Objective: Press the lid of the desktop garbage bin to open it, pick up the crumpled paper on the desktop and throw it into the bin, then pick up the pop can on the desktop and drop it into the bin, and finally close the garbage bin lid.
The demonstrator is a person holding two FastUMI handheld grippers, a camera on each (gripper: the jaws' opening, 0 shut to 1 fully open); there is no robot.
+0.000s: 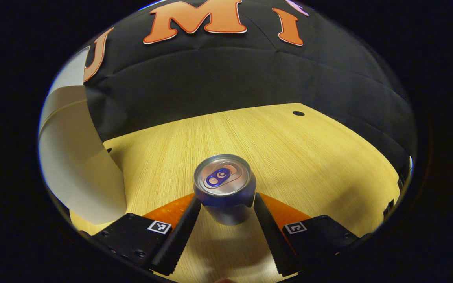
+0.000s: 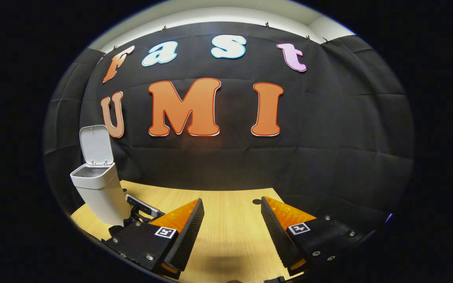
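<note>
In the left gripper view my left gripper (image 1: 226, 200) has its fingers set narrow on either side of the pop can (image 1: 225, 188), and the tips look to be touching its wall just under the rim. I judge this is the moment of taking the can. To do it well I want both fingers square on the round side before I lift, since a thin can slips or dents if I pinch off-centre. The can stands upright on the wooden desktop (image 1: 297, 157), with its top and tab facing me.

Just left of the can a pale curved wall rises, which I take for the garbage bin (image 1: 77, 157), though it is cut off and I cannot see its mouth from here.

In the right gripper view my right gripper (image 2: 232, 214) hangs wide over bare desktop, holding nothing. Farther off at the left, the bin stands with its lid (image 2: 96, 144) tipped up. Whether the crumpled paper lies inside I cannot tell.
</note>
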